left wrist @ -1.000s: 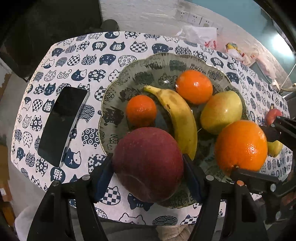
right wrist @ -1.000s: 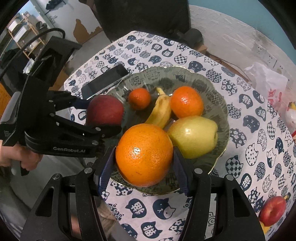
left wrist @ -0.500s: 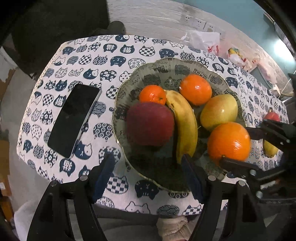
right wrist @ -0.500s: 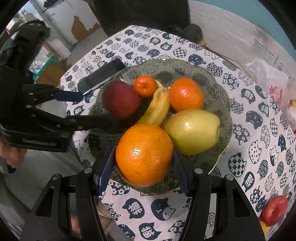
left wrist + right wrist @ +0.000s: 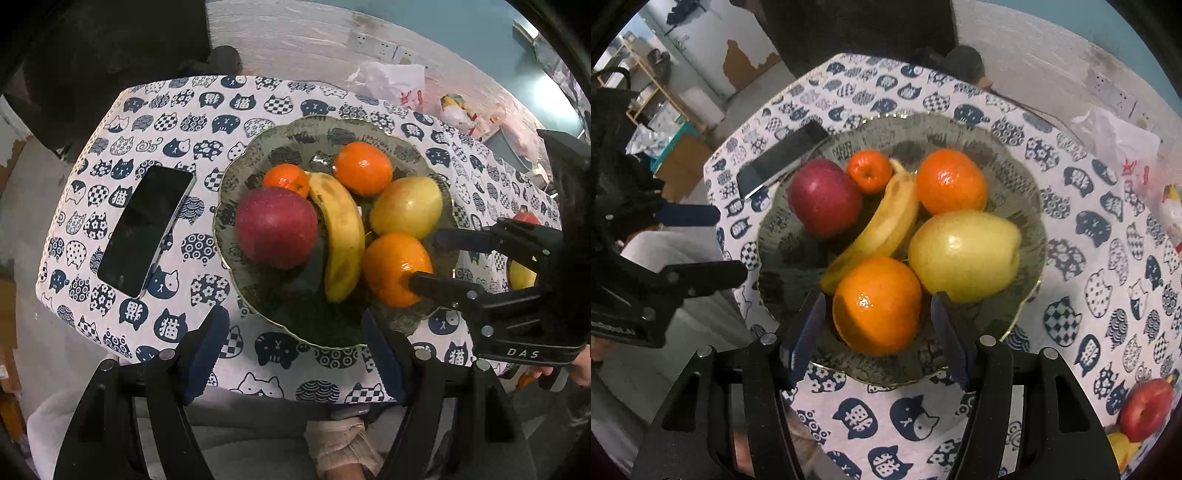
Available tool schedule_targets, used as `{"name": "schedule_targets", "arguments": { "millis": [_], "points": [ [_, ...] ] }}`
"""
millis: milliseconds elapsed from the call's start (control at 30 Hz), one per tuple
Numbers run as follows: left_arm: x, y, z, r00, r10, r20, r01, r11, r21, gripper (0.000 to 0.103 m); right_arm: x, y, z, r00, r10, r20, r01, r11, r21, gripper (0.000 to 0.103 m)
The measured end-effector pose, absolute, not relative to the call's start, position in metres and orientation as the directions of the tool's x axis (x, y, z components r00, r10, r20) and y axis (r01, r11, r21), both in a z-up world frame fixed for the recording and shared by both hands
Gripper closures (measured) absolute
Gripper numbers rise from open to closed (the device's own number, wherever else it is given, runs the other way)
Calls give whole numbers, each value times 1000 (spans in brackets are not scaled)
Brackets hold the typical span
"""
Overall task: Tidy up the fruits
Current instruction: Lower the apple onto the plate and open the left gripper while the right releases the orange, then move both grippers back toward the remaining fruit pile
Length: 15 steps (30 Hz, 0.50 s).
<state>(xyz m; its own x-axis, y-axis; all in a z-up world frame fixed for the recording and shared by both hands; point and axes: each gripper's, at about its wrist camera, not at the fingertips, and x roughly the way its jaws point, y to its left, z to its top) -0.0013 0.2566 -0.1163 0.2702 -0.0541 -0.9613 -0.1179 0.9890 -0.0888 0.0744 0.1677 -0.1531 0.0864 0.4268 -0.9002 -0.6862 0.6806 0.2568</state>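
Note:
A patterned glass bowl (image 5: 295, 140) holds a red apple (image 5: 275, 227), a banana (image 5: 341, 236), a pear (image 5: 406, 212), two mandarins and a big orange (image 5: 391, 269). My left gripper (image 5: 294, 313) stands open and empty over the bowl's near rim, back from the apple. In the right wrist view the big orange (image 5: 877, 306) rests in the bowl (image 5: 786, 258) between the tips of my right gripper (image 5: 879, 295). Thin gaps show on both sides, so the pads do not press it. My left gripper (image 5: 731, 243) shows at the left edge.
A black phone (image 5: 144, 229) lies left of the bowl on the cat-print cloth. Another red apple (image 5: 1145, 410) and a yellow fruit (image 5: 1119, 446) sit at the table's right corner. Plastic bags (image 5: 391, 83) lie at the back. A person's lap is below the near edge.
The left gripper let the red apple go into the bowl, then drew back and up. The big orange dropped from the right gripper's pads into the bowl.

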Motion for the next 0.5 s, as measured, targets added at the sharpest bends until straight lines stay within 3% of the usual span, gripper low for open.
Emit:
{"name": "schedule_targets", "arguments": {
  "millis": [500],
  "points": [
    [6, 209, -94, 303, -75, -950, -25, 996, -86, 27, 74, 102, -95, 256, 407, -877, -622, 764, 173, 25]
  ]
}}
